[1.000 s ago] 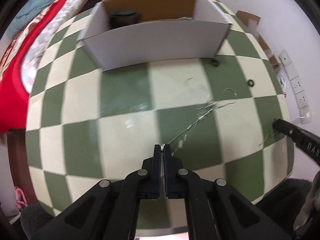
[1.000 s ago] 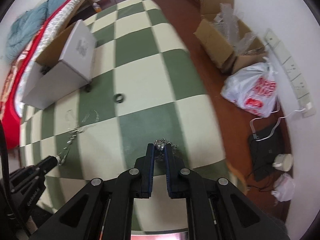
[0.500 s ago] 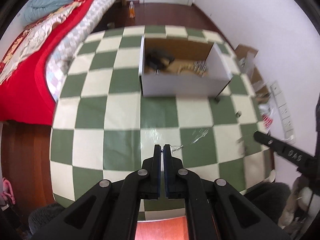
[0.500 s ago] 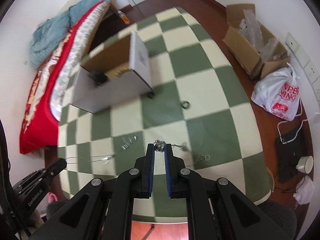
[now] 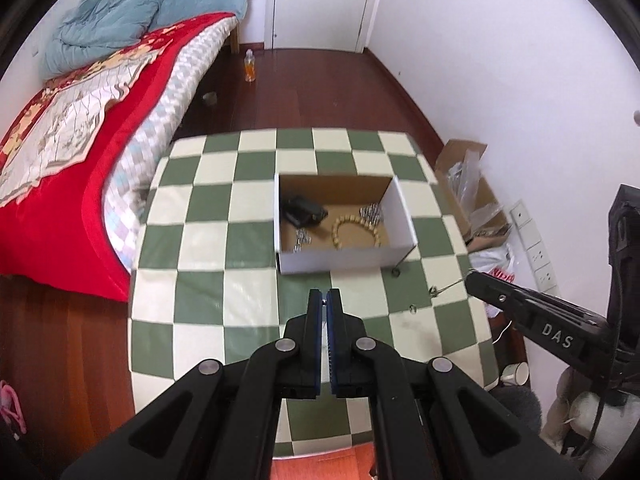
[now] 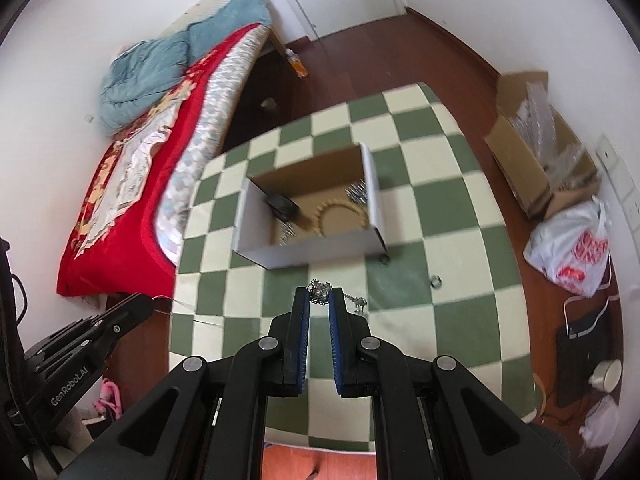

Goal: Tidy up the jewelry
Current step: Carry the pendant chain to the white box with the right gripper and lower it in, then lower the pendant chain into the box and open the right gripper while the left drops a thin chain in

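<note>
My left gripper (image 5: 324, 294) is shut high above the green-and-cream checked table (image 5: 200, 280). The right wrist view shows a thin silver chain (image 6: 188, 312) trailing from its tip (image 6: 150, 299). My right gripper (image 6: 320, 294) is shut on a silver necklace clump (image 6: 320, 291), and a small pendant (image 6: 358, 302) dangles beside its fingers. The left wrist view shows this gripper (image 5: 467, 278) at the right. An open white box (image 5: 344, 264) stands behind both grippers, holding a bead bracelet (image 5: 354, 232), a black item (image 5: 304, 210) and silver pieces. Two small rings (image 6: 435, 281) (image 6: 385, 259) lie near the box.
A bed with a red cover (image 5: 60, 200) runs along the table's left side. On the floor at the right are a cardboard box (image 6: 536, 160), a plastic bag (image 6: 572, 248) and a mug (image 6: 606, 374). An orange bottle (image 5: 249, 66) stands on the wooden floor by the door.
Both grippers have risen far above the table, still shut, and lifted the necklace off the cloth. The view has widened and the inside of the box now shows.
</note>
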Demonstrator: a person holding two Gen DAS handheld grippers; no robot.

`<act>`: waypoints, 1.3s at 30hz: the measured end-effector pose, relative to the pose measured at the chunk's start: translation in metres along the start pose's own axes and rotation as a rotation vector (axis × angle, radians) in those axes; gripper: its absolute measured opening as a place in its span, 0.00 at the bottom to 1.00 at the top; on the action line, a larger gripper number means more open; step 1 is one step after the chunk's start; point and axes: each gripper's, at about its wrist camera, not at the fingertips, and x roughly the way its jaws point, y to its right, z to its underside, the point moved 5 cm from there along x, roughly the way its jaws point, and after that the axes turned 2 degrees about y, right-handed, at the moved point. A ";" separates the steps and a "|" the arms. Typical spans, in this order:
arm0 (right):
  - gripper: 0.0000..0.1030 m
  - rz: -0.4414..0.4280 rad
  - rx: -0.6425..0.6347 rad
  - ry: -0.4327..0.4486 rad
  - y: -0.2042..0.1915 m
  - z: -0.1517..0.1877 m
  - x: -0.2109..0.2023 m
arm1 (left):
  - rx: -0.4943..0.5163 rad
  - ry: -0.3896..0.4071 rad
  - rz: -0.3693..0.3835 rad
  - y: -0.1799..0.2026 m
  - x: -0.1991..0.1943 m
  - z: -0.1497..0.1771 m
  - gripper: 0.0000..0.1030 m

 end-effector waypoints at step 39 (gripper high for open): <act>0.10 0.030 -0.065 -0.103 -0.006 -0.099 0.112 | -0.226 0.013 -0.183 -0.068 0.107 0.025 0.81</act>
